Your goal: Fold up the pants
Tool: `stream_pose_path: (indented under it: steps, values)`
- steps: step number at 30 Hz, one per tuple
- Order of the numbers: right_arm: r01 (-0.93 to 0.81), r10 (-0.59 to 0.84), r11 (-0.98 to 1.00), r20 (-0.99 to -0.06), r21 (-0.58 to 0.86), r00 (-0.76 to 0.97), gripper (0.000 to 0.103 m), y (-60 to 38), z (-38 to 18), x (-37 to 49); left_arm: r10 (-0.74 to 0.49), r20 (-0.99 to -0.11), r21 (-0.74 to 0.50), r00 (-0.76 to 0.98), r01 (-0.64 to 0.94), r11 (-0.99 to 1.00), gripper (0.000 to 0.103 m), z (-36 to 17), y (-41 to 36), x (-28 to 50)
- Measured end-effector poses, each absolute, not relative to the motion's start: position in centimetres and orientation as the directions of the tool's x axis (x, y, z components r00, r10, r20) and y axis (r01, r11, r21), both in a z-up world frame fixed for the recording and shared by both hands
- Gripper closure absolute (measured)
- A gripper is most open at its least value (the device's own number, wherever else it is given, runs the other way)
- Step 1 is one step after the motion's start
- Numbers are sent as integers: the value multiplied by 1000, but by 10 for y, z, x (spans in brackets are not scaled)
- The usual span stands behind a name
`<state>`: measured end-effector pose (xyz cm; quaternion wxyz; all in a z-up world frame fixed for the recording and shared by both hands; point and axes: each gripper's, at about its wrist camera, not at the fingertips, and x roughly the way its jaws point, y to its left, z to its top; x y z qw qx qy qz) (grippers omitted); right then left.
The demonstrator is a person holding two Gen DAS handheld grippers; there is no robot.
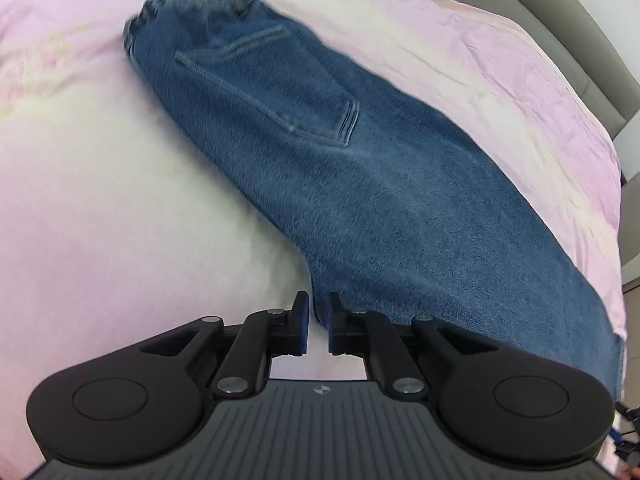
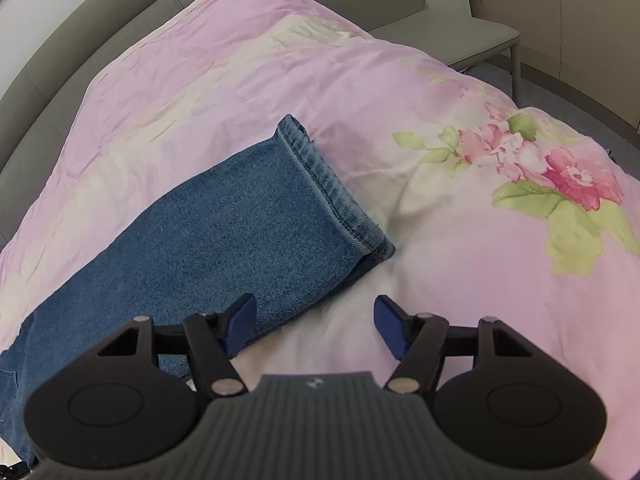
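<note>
Blue denim pants [image 1: 340,168] lie folded lengthwise on the bed, with the waistband [image 1: 192,4] far away and a back pocket [image 1: 272,84] facing up. My left gripper [image 1: 317,314] is at the near edge of the pants around the crotch curve. Its jaws are drawn close together, with the denim edge pinched between the blue pads. In the right wrist view the leg end of the pants [image 2: 240,216] lies flat, its hem [image 2: 328,184] pointing away. My right gripper [image 2: 314,320] stands open just short of the hem. Its left finger is over the denim, its right over the bedspread, and it grips nothing.
The pink floral bedspread [image 2: 460,260] covers the whole bed, wrinkled and soft. A grey padded bed frame [image 2: 60,72] curves along the far side. A grey chair [image 2: 440,20] stands beyond the bed's far corner.
</note>
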<state>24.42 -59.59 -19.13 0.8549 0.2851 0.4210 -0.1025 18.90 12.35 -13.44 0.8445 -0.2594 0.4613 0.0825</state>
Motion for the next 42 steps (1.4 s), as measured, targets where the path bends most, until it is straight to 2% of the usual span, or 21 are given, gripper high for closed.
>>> stream_pose_path:
  steps: [5,13,18,24,28,33,42]
  values:
    - [485,93,720,-763,496,640,41,-613,-201,244,-97,-791,-316,605,-268,910,95,-109,97,197]
    - [549,121,597,-742,585,659,56,-637,-229,262,-252,-770,-330,586,-27,944,95,-103,22,235]
    - [541,135,599,-740,591,659,58,-640,-244,271,-363,-773,-334,519,153,930,95,-111,-45,255]
    - [518,98,659,-746,545,659,61,-631,-249,280,-442,-784,-310,437,341,887,95,-125,-130,265]
    - [516,101,647,-734,561,672,70,-633,-250,278,-490,-783,-359,384,365,859,95,-138,-162,272]
    - [501,116,639,-717,583,687,85,-639,-234,269,-497,-807,-364,319,394,844,95,-157,-188,277]
    - [340,124,738,-613,583,781,89,-613,-146,266,-478,-829,-378,291,339,862,94,-191,-193,285]
